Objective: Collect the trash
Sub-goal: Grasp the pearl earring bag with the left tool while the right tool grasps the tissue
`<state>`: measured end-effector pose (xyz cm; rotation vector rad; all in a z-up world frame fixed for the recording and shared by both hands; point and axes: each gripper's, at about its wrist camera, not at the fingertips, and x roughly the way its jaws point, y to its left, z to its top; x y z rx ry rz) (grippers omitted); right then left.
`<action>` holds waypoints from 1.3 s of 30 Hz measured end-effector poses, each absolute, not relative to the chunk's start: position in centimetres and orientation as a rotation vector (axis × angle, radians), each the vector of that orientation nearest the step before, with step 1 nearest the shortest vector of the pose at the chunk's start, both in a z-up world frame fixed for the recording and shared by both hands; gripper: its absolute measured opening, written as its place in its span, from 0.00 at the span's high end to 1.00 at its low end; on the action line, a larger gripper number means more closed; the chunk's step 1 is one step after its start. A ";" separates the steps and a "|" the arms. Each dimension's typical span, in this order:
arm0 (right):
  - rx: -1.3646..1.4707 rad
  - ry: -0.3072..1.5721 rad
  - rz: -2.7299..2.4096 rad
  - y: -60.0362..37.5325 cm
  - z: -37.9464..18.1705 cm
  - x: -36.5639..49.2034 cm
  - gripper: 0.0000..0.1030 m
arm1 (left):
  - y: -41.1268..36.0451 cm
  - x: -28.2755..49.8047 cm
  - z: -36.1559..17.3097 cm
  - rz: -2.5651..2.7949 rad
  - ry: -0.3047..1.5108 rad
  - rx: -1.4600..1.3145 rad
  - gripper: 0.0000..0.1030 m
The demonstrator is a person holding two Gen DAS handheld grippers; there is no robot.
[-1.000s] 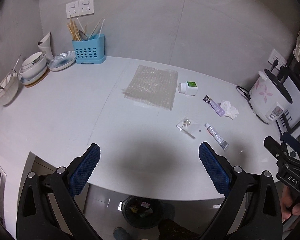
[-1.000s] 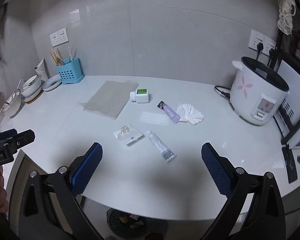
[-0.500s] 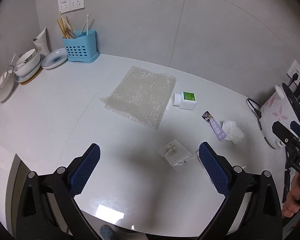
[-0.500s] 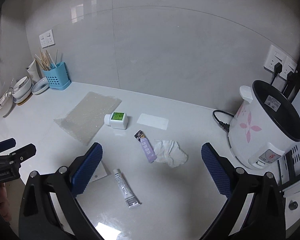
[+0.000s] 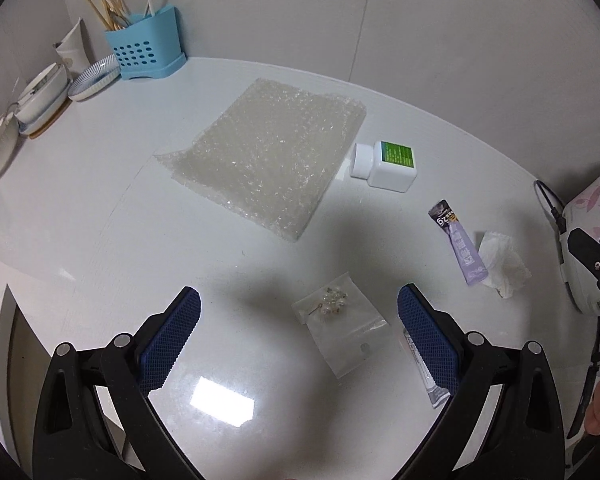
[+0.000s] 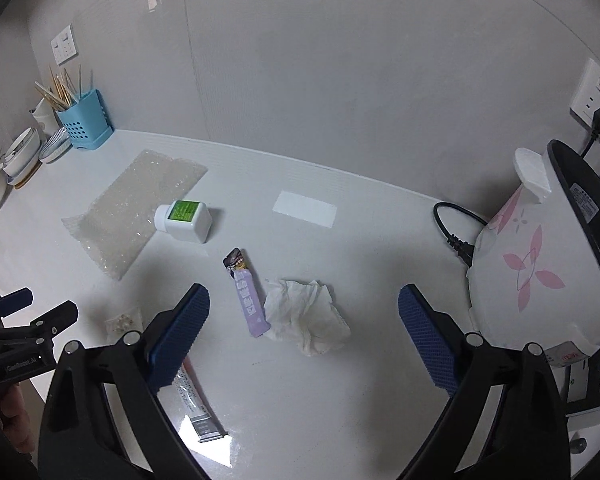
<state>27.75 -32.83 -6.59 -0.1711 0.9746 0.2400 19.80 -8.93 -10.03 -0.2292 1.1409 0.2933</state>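
From the left wrist camera, the left gripper (image 5: 298,336) hangs over the white counter (image 5: 80,200) with its blue pads spread wide and nothing between them; a small clear zip bag (image 5: 342,322) holding pale beads lies flat on the counter between the fingers, toward the right pad. To take it well, I would judge the gripper should drop low and close across the bag's short width, at a raised edge or over the bead lump, since a flat film offers little to pinch. The bag's long axis runs from upper left to lower right in this view, beads at the far end. A tube (image 5: 424,372) lies partly hidden beside the right pad, its crimped end pointing toward the camera. Farther off lie a bubble wrap sheet (image 5: 268,156), a white pill bottle (image 5: 384,164) on its side with the cap toward the wrap, and a purple sachet (image 5: 460,248) touching a crumpled tissue (image 5: 504,264). From the right wrist camera, the right gripper (image 6: 304,338) is likewise wide open and empty, and the tissue (image 6: 308,320) sits between its fingers; soft and bunched, it should take a plain pinch on its highest fold. The sachet (image 6: 248,296) lies along the tissue's left edge, its long axis running away from the camera, dark end farthest. A rice cooker (image 6: 540,248) stands at right.
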 end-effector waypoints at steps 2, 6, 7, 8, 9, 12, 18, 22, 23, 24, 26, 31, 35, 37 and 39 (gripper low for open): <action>-0.183 1.000 0.243 -32.9 -7.9 28.7 0.12 | -9.1 20.4 -11.2 0.296 1.166 -0.245 0.06; -0.215 1.048 0.257 -32.8 -10.2 30.6 0.15 | -9.4 21.3 -13.4 0.317 1.215 -0.276 0.06; -0.225 1.060 0.260 -32.8 -10.8 31.1 0.16 | -9.4 21.6 -13.9 0.325 1.226 -0.280 0.06; -0.235 1.078 0.263 -32.8 -11.5 31.7 0.17 | -9.5 21.8 -14.3 0.332 1.235 -0.282 0.06; -0.239 1.095 0.265 -32.9 -12.1 32.1 0.18 | -9.5 22.1 -14.8 0.341 1.248 -0.290 0.06; -0.246 1.145 0.273 -33.2 -13.6 33.3 0.20 | -9.5 22.7 -16.1 0.350 1.294 -0.324 0.06; -0.271 1.208 0.309 -33.8 -15.4 33.6 0.21 | -10.1 23.1 -17.7 0.369 1.359 -0.351 0.06; -0.264 1.239 0.330 -33.9 -16.4 33.4 0.25 | -10.4 23.4 -18.4 0.392 1.377 -0.350 0.06; -0.267 1.243 0.335 -33.8 -16.6 33.3 0.26 | -10.4 23.5 -18.7 0.396 1.388 -0.356 0.06; -0.271 1.246 0.342 -33.6 -16.7 33.3 0.26 | -10.3 23.5 -18.9 0.399 1.396 -0.363 0.06; -0.278 1.254 0.354 -33.4 -17.1 33.3 0.29 | -10.3 23.6 -19.3 0.414 1.410 -0.367 0.06; -0.266 1.289 0.365 -33.0 -17.9 33.4 0.39 | -10.3 23.6 -19.7 0.442 1.417 -0.365 0.09; -0.244 1.310 0.376 -33.0 -18.4 33.6 0.50 | -10.0 23.6 -19.6 0.459 1.423 -0.369 0.18; -0.240 1.313 0.373 -33.0 -18.5 33.6 0.55 | -10.2 23.6 -19.3 0.457 1.424 -0.365 0.31; -0.234 1.320 0.369 -33.0 -18.7 33.7 0.60 | -10.3 23.7 -19.0 0.450 1.423 -0.357 0.43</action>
